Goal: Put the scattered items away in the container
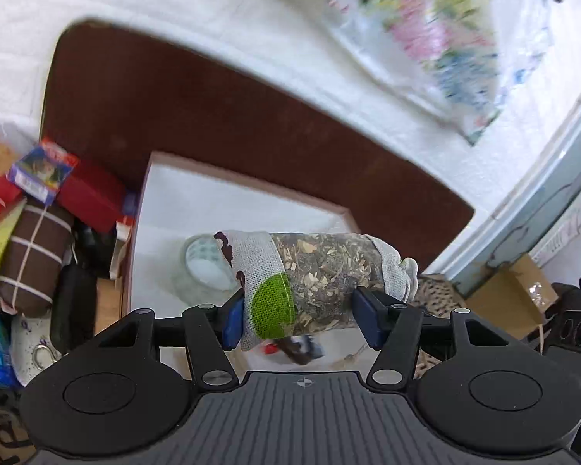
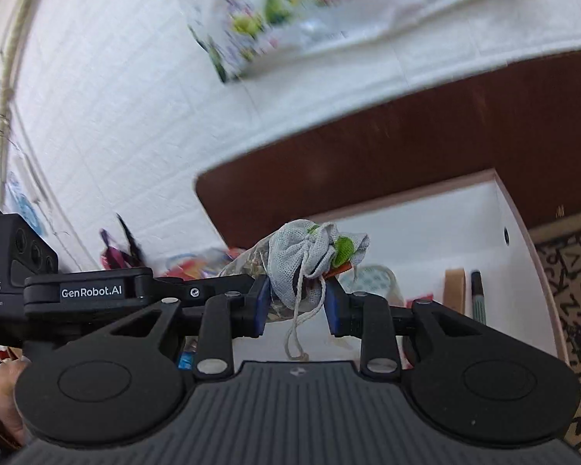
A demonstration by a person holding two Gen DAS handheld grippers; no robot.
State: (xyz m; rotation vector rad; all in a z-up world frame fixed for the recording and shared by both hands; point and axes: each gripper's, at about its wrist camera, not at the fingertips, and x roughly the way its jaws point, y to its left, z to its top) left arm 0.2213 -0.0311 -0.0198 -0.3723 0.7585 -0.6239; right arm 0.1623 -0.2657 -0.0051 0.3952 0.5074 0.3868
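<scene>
Left gripper (image 1: 296, 319) holds herb pouch (image 1: 310, 283) across its middle; right gripper (image 2: 296, 304) pinches its tied end above white box (image 1: 174, 201). I lower level, release together.

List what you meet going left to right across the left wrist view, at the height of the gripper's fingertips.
Brown string-tied bundle → black pouch → clear tape roll → herb sachet in the left gripper → leopard-print fabric → cardboard box.

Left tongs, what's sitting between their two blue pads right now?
The herb sachet, lying crosswise between the left tongs, above the white box; left wrist view.
</scene>
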